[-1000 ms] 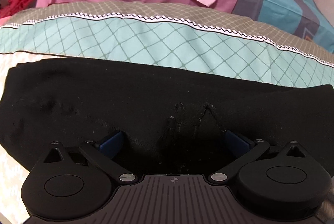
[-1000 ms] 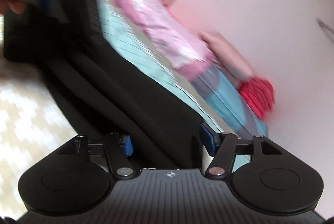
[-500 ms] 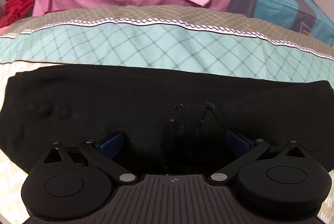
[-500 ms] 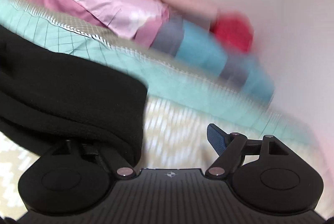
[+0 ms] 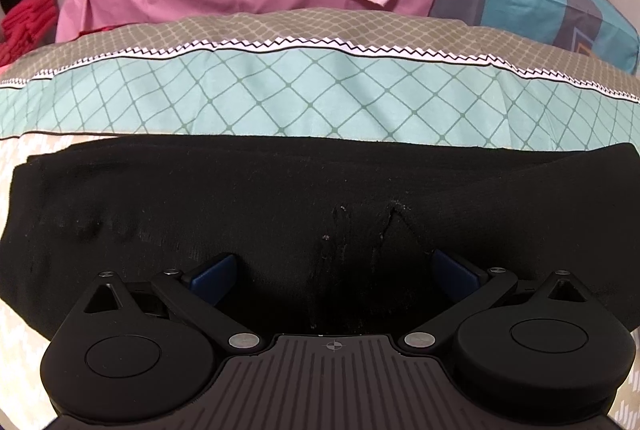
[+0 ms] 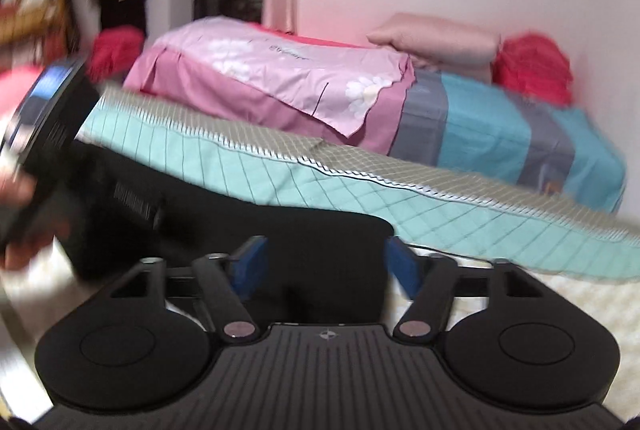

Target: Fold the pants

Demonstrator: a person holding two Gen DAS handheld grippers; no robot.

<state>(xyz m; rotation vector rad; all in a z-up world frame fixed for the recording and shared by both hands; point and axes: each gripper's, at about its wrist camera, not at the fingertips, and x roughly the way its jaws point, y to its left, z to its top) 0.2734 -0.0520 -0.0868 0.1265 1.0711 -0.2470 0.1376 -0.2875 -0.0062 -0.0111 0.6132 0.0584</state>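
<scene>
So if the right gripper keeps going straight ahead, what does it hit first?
Probably the pants: the right gripper has its jaws open around their folded end, though blur leaves the depth unclear.

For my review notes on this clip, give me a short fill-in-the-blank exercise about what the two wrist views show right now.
1. The pants being folded are ____ in colour.
2. The fingers of the left gripper stand wide ____, with the pants fabric between them.
3. Right behind the pants lies a quilt whose near band is ____ with a diamond grid.
4. In the right wrist view, the right gripper faces the ____-hand end of the pants.

Missing words: black; open; teal; right
</scene>
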